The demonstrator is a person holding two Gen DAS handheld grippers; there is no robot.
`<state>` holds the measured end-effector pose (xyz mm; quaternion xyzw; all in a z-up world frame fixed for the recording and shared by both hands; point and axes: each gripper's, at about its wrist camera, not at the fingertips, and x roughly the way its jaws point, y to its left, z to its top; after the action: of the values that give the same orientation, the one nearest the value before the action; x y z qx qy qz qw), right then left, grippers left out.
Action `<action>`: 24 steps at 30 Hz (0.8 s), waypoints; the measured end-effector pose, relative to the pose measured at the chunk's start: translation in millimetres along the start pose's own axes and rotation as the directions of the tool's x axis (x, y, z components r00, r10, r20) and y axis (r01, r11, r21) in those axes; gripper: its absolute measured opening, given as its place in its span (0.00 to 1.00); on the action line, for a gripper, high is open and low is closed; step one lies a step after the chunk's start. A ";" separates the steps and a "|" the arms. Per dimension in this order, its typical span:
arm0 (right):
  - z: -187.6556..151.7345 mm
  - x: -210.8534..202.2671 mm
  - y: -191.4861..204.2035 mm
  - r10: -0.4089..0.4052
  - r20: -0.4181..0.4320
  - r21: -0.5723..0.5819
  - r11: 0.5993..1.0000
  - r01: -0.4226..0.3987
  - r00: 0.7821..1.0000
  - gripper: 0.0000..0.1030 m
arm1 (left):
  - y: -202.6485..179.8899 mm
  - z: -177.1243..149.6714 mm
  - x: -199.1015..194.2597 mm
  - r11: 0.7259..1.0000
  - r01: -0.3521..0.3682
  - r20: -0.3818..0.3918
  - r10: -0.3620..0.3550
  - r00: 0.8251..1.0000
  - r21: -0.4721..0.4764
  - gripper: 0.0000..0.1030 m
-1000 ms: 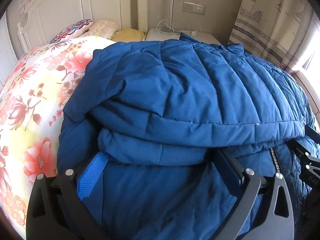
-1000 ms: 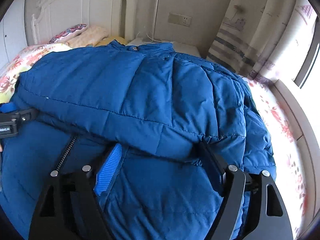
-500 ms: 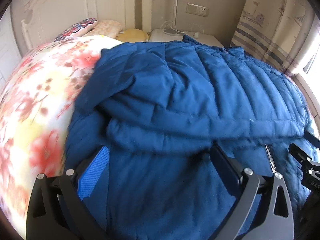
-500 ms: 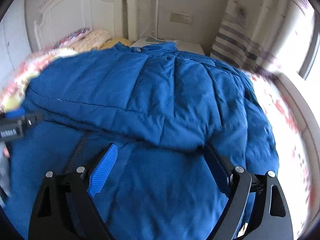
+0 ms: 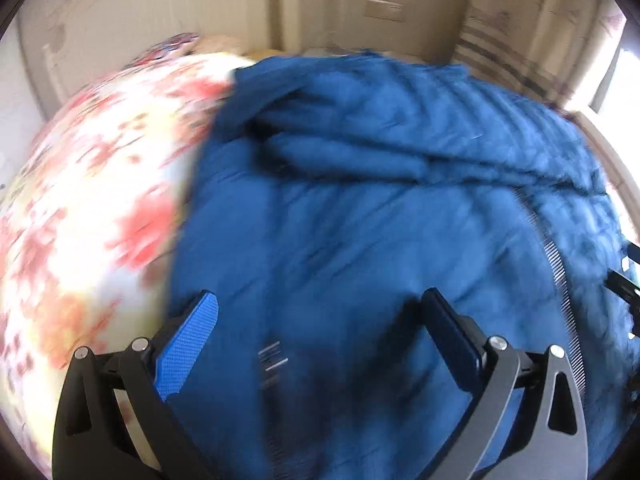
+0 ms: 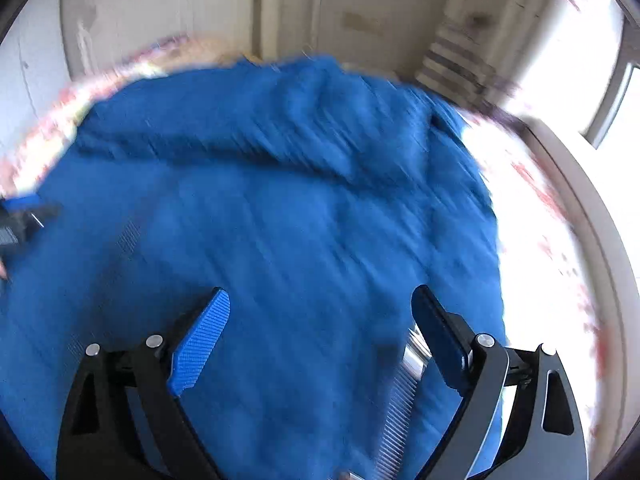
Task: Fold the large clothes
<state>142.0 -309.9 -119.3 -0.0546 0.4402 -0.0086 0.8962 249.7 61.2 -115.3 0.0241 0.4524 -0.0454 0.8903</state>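
A large blue quilted jacket (image 5: 380, 220) lies spread on the bed, with a sleeve folded across its upper half. It also fills the right wrist view (image 6: 280, 208). Its zipper (image 5: 560, 280) runs down the right side in the left wrist view. My left gripper (image 5: 320, 308) is open and empty, held over the jacket's lower left part. My right gripper (image 6: 320, 304) is open and empty over the jacket's lower right part, with a zipper (image 6: 404, 392) by its right finger. Both views are blurred by motion.
The floral bedspread (image 5: 92, 208) lies left of the jacket and shows right of it in the right wrist view (image 6: 540, 240). A white headboard (image 5: 140, 20), pillows (image 5: 172, 48), a wall socket (image 5: 384, 10) and a curtain (image 5: 520, 40) stand behind. A window (image 6: 600, 60) is at right.
Both grippers have pulled back and risen from the folded sleeve's edge, which now lies farther up in both views. The jaws stay open. The views have become blurred.
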 end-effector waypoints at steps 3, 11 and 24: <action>-21.2 -5.4 -28.2 0.080 0.018 0.103 0.991 -0.082 0.997 0.88 | 20.3 -6.7 -0.9 0.998 0.037 -0.001 -0.037 0.999 -0.053 0.98; -58.2 -66.9 17.9 0.143 0.121 -0.016 0.990 -0.142 0.982 0.88 | -40.4 -42.3 -69.4 0.988 0.120 0.118 -0.130 0.984 0.093 0.95; -94.1 -100.0 37.6 0.122 0.133 -0.108 0.988 -0.107 0.984 0.88 | -30.0 -79.1 -78.8 0.992 0.061 0.070 -0.069 0.995 0.109 0.98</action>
<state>5.2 -274.7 -101.5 -0.0748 0.3787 0.0691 0.9199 136.9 42.6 -98.3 0.0551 0.4166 -0.0991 0.9020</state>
